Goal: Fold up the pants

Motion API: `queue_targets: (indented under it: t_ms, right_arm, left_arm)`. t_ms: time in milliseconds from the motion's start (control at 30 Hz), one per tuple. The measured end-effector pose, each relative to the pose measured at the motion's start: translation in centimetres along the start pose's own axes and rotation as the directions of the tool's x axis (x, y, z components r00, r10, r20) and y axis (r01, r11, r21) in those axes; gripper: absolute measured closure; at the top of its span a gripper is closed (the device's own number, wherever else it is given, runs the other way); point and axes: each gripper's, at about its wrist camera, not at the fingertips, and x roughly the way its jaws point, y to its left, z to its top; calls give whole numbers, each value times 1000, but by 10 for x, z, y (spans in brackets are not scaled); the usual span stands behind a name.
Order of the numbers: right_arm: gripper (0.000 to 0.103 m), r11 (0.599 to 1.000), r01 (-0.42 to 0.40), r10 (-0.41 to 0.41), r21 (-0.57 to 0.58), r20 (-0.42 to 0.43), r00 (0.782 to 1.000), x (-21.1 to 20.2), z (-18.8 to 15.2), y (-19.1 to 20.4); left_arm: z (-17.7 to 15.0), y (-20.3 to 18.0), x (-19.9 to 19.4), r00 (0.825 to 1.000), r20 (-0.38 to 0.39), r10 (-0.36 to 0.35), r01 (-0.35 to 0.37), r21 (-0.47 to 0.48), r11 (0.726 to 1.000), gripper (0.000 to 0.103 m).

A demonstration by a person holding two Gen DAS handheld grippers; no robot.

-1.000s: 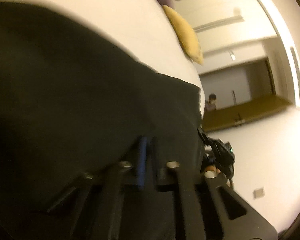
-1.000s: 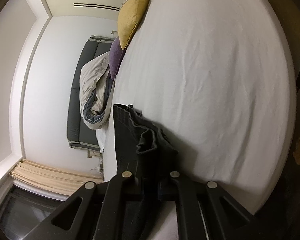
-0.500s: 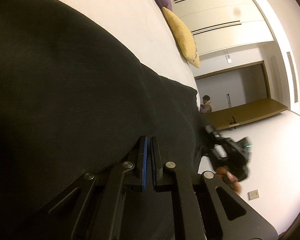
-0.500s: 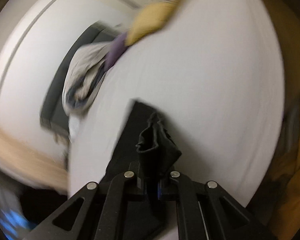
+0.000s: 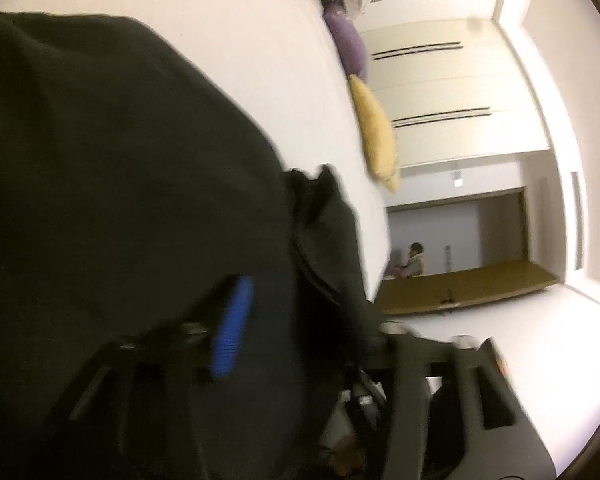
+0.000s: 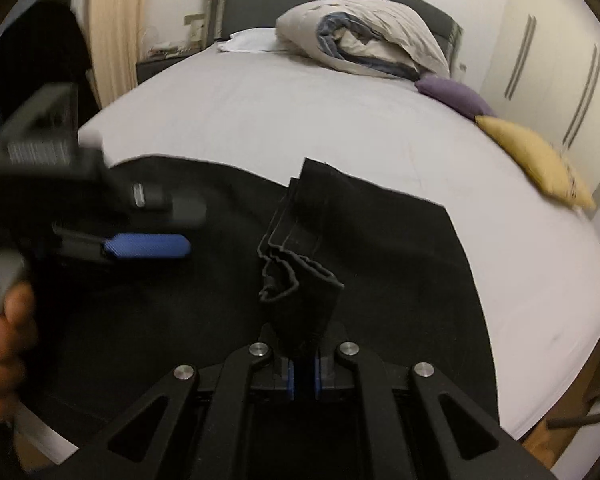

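The black pants [image 6: 380, 248] lie spread on the white bed [image 6: 300, 120], near its foot edge. My right gripper [image 6: 303, 360] is shut on a bunched hem of the pants [image 6: 300, 264] that stands up between its pads. My left gripper [image 6: 148, 246] hovers over the pants at the left, one blue pad showing. In the left wrist view the pants [image 5: 120, 180] fill the left half; the left gripper [image 5: 300, 332] looks spread, its blue pad [image 5: 232, 332] far from the other finger [image 5: 412, 360], with no cloth seen pinched.
A rolled duvet [image 6: 364, 36] and white pillow lie by the grey headboard. A purple cushion [image 6: 452, 94] and a yellow cushion [image 6: 532, 156] sit on the bed's right edge. White wardrobes [image 5: 440, 92] stand beyond. A person [image 5: 414, 260] sits far off.
The right gripper swung round with the hem and now faces the headboard. The left gripper's jaws, shut half a second ago, have spread apart over the pants.
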Motion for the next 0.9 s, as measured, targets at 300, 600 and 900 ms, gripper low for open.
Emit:
queue_targets:
  t_ms: [300, 600, 900]
  right_arm:
    - [95, 965, 124, -92, -232, 144, 985, -36, -8, 56]
    - [95, 935, 113, -55, -338, 175, 983, -44, -9, 91]
    - [95, 901, 75, 1, -427, 175, 985, -41, 0, 118]
  left_arm:
    - [5, -20, 29, 998, -67, 2, -2, -7, 1000, 1]
    - [20, 0, 25, 976, -183, 122, -117, 38, 992, 80]
    - [39, -8, 5, 930, -204, 304, -251, 252, 935, 88]
